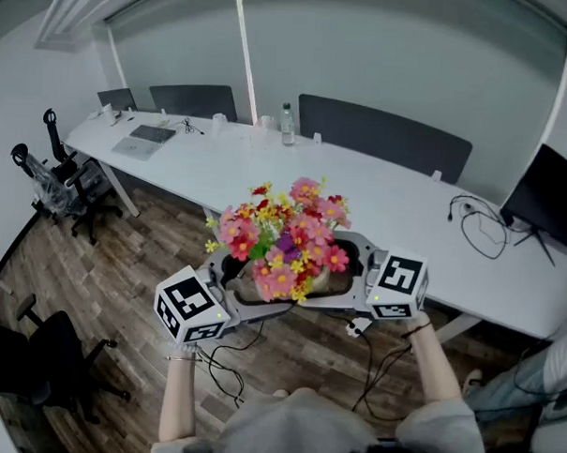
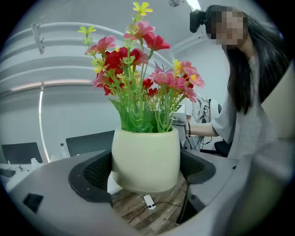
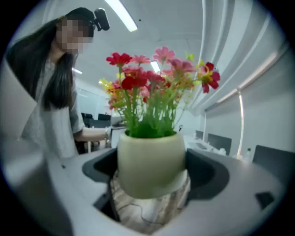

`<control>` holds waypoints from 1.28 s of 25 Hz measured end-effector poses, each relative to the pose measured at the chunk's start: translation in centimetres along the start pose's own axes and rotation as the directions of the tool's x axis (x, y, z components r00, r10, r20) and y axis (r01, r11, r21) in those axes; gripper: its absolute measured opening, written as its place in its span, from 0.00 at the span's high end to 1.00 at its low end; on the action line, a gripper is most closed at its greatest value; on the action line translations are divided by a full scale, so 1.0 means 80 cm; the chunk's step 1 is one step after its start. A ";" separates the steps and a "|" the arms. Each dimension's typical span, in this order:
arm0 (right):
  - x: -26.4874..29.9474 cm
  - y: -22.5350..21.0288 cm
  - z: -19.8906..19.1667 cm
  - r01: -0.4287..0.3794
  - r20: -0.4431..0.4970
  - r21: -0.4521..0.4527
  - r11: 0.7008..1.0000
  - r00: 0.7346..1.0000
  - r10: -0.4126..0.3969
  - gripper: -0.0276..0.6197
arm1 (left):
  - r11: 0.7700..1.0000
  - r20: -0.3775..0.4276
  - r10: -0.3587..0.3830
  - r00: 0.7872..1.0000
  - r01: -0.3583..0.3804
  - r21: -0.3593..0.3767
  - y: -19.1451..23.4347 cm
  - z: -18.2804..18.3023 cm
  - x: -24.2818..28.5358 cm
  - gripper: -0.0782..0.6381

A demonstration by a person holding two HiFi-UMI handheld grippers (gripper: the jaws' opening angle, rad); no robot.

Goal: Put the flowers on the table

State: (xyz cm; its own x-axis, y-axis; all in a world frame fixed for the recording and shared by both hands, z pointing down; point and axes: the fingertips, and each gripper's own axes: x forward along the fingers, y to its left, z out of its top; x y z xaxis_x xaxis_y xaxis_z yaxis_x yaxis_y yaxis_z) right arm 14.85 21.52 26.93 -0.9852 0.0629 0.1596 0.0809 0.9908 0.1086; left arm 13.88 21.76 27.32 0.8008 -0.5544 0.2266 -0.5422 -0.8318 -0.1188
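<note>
I am in the carrying step. The cream pot (image 2: 145, 159) with its bunch of red, pink and yellow flowers (image 1: 283, 235) hangs in the air between my two claws, over the wooden floor (image 1: 122, 280) and just short of the near edge of the long white table (image 1: 388, 202). It is not yet set down.

My left claw (image 1: 253, 287) has its jaws spread wide and pressed on the pot's rounded sides. My right claw (image 1: 342, 275) does the same from the opposite side, so the pot is pinched between two grips that face each other. In both gripper views the floor shows under the pot's base, so nothing bears it but me.

As I judge it, the next move is to carry both claws forward together over the table's near edge, keeping the pot upright, and lower it until the base sits flat. Only then should either grip let go. The pot is smooth and bulging, so uneven pressure or one claw leading the other could tip it or let it slip. I would land it to the left of the cable loop (image 1: 485, 230) near the right end.

My left forearm (image 1: 176, 395) and right forearm (image 1: 437, 364) reach out in front of my body, roughly parallel. Both claws point close to level, a little nose-down, each angled inward toward the pot.
</note>
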 end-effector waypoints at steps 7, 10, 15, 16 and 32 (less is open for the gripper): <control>-0.010 0.010 -0.006 0.004 -0.014 -0.005 1.000 1.000 -0.004 0.26 | 1.000 -0.005 0.001 1.000 -0.001 0.001 -0.014 -0.003 0.006 0.26; -0.015 0.012 -0.012 0.001 -0.017 0.003 1.000 1.000 -0.001 0.26 | 1.000 -0.004 -0.001 1.000 0.001 -0.009 -0.018 -0.006 0.012 0.26; -0.005 0.003 -0.011 -0.016 -0.027 0.014 1.000 1.000 0.017 0.26 | 1.000 -0.018 0.011 1.000 -0.011 -0.027 -0.006 -0.009 0.008 0.26; -0.004 0.002 -0.015 -0.020 -0.030 0.014 1.000 0.999 0.020 0.26 | 0.999 -0.021 0.014 1.000 -0.015 -0.029 -0.006 -0.012 0.009 0.26; 0.027 -0.093 -0.034 -0.047 -0.040 0.007 0.999 0.998 0.047 0.26 | 0.999 -0.023 0.043 0.999 -0.044 -0.033 0.090 -0.033 0.036 0.26</control>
State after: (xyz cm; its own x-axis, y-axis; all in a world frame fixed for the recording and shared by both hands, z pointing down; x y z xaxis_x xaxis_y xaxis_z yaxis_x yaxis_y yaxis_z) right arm 12.53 13.97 29.17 -0.9735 0.1049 0.2033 0.1261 0.9876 0.0941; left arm 11.62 14.22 29.64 0.7707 -0.5891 0.2431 -0.5849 -0.8053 -0.0972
